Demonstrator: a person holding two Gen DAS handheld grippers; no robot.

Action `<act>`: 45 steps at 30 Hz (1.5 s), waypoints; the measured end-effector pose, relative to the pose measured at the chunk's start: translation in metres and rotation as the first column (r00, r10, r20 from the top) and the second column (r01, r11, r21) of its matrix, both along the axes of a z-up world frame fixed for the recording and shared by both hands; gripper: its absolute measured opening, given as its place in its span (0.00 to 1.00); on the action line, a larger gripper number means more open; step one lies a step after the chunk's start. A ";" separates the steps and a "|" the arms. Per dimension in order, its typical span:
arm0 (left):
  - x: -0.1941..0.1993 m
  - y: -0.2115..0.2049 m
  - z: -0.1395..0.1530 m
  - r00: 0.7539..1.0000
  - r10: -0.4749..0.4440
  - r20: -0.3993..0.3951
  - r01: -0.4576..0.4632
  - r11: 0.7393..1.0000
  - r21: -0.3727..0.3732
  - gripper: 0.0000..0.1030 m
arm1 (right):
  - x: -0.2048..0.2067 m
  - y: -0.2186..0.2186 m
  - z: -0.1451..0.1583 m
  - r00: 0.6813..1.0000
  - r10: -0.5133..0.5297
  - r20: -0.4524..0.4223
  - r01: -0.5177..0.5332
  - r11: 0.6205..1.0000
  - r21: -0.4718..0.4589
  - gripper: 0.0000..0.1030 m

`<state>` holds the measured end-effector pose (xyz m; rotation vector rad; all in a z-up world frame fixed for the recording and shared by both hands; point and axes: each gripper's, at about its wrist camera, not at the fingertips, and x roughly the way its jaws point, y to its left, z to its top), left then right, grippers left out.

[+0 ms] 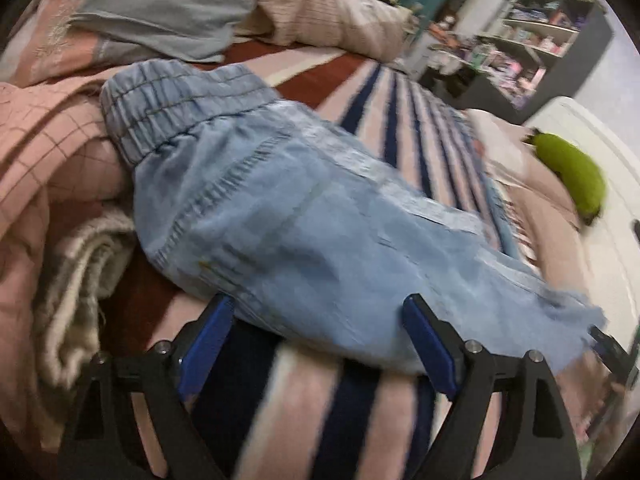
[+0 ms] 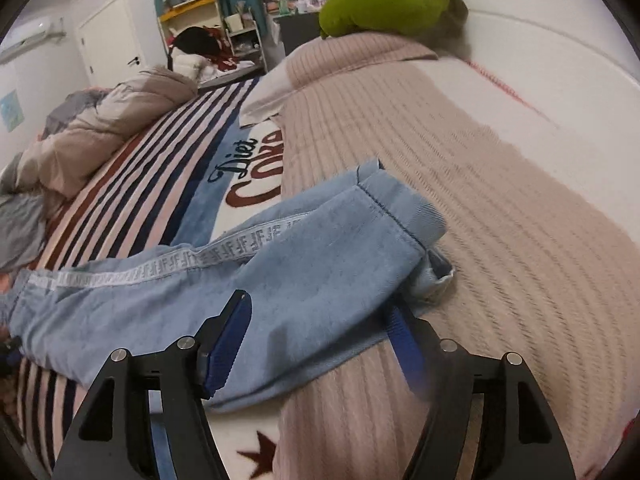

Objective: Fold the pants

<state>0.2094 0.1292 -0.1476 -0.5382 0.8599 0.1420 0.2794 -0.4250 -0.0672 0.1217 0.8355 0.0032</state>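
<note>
Left gripper (image 1: 320, 308) jaws spread wide, blue pads (image 1: 208, 340) on both sides of the near edge of the pants (image 1: 304, 220), not pressing; nothing clamped. Right gripper (image 2: 320, 312) also parted, left blue pad lying over the denim, right finger blurred at the cloth's edge, no pinch visible, so released. Pants are light blue denim, lying flat and stretched out along the bed, legs stacked one on the other. Elastic waistband (image 1: 176, 108) at the far end of the left wrist view, resting up against a pink checked quilt (image 1: 52, 152). In the right wrist view the leg cuffs (image 2: 404, 216) sit just over the ribbed pink blanket (image 2: 500, 220), lower cuff peeking out under the upper one; a pale patterned side tape (image 2: 168, 266) runs down the leg. Under the trunk of the pants is a striped blanket (image 2: 160, 184) in navy, pink and dark red with lettering printed on it. Cream fringed throw (image 1: 80, 280) bunched left of the left gripper. Grey cloth (image 1: 160, 8) and beige duvet (image 1: 328, 12) heaped at the far side of the bed. Green plush (image 2: 392, 0) on the blanket's far edge, well apart from the pants. Cluttered shelves (image 1: 540, 40) in the background, blurred.
</note>
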 end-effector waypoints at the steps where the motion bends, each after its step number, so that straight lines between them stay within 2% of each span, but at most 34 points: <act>1: 0.003 0.003 -0.003 1.000 0.019 0.002 -0.019 1.000 -0.007 0.82 | 0.002 0.001 -0.001 1.000 0.005 0.004 -0.005 1.000 -0.001 0.63; 4: 0.009 0.008 -0.010 0.998 0.064 -0.002 -0.064 0.997 -0.039 0.82 | 0.011 0.005 -0.005 1.000 0.015 0.004 -0.015 1.000 -0.010 0.66; 6: 0.009 0.007 -0.010 0.998 0.068 0.010 -0.068 0.997 -0.044 0.87 | 0.015 0.008 -0.006 1.000 0.020 0.006 -0.020 1.000 -0.006 0.72; 10: 0.015 0.009 -0.014 0.995 0.095 0.036 -0.092 0.993 -0.068 0.92 | 0.023 0.010 -0.008 1.000 0.004 0.030 -0.004 1.000 0.007 0.72; 13: 0.023 0.008 -0.016 0.991 0.117 0.067 -0.114 0.992 -0.053 0.92 | 0.026 0.013 -0.009 0.998 -0.016 0.060 0.017 1.000 -0.021 0.68; 14: 0.025 0.009 -0.016 0.990 0.123 0.075 -0.119 0.992 -0.048 0.92 | 0.027 0.015 -0.010 0.998 -0.023 0.063 0.026 0.999 -0.043 0.61; 16: 0.028 0.008 -0.016 0.986 0.137 0.097 -0.135 0.991 -0.027 0.82 | 0.031 0.016 -0.010 0.997 -0.045 0.066 0.051 0.995 -0.083 0.43; 18: 0.031 0.008 -0.016 0.983 0.153 0.102 -0.155 0.988 0.010 0.52 | 0.035 0.013 -0.009 0.995 -0.066 0.077 0.074 0.991 -0.109 0.07; 19: 0.031 0.009 -0.015 0.982 0.160 0.104 -0.163 0.986 0.020 0.45 | 0.037 0.010 -0.009 0.994 -0.078 0.076 0.086 0.990 -0.108 0.03; 20: 0.032 0.011 -0.015 0.981 0.164 0.106 -0.167 0.986 0.022 0.33 | 0.039 0.006 -0.010 0.994 -0.081 0.071 0.087 0.992 -0.089 0.03; 23: 0.028 0.007 -0.005 0.982 0.127 0.142 -0.138 0.988 0.067 0.15 | 0.036 0.003 -0.007 0.993 -0.087 0.082 0.093 0.993 -0.075 0.03; 26: 0.023 -0.004 0.009 0.980 0.088 0.178 -0.116 0.982 0.149 0.11 | 0.019 0.007 0.007 0.984 -0.085 0.159 0.106 0.986 -0.127 0.02; 30: 0.015 -0.003 0.013 0.978 0.078 0.191 -0.108 0.983 0.149 0.11 | 0.000 0.003 0.020 0.978 -0.093 0.187 0.119 0.983 -0.136 0.01; 32: 0.013 -0.002 0.011 0.981 0.072 0.178 -0.100 0.984 0.150 0.11 | -0.008 0.000 0.025 0.978 -0.103 0.179 0.127 0.983 -0.130 0.02; 34: 0.014 -0.002 0.007 0.984 0.068 0.168 -0.093 0.984 0.152 0.11 | -0.017 -0.010 0.026 0.977 -0.144 0.157 0.155 0.986 -0.059 0.03; 35: 0.012 -0.002 0.006 0.984 0.067 0.165 -0.092 0.984 0.151 0.11 | -0.020 -0.014 0.025 0.977 -0.158 0.146 0.163 0.986 -0.028 0.18; 36: 0.013 -0.001 0.005 0.984 0.065 0.163 -0.090 0.985 0.147 0.11 | -0.023 -0.018 0.024 0.977 -0.167 0.131 0.169 0.986 -0.003 0.42; 37: 0.011 -0.002 0.004 0.985 0.063 0.162 -0.088 0.985 0.147 0.11 | -0.025 -0.018 0.023 0.979 -0.164 0.124 0.165 0.986 0.001 0.50; 39: 0.012 -0.002 0.003 0.986 0.058 0.157 -0.081 0.986 0.146 0.12 | -0.021 -0.014 0.015 0.989 -0.120 0.091 0.121 0.993 -0.006 0.54; 42: 0.012 0.000 0.001 0.986 0.057 0.156 -0.079 0.988 0.133 0.12 | -0.001 -0.009 -0.002 0.999 -0.052 0.016 0.052 0.998 0.033 0.59; 43: 0.011 0.000 0.001 0.986 0.056 0.156 -0.077 0.988 0.132 0.12 | 0.003 -0.007 -0.003 0.998 -0.058 0.028 0.058 0.998 0.019 0.59; 45: 0.011 0.000 0.001 0.986 0.053 0.155 -0.074 0.988 0.133 0.12 | 0.017 -0.004 -0.005 0.998 -0.056 0.034 0.056 0.998 0.008 0.65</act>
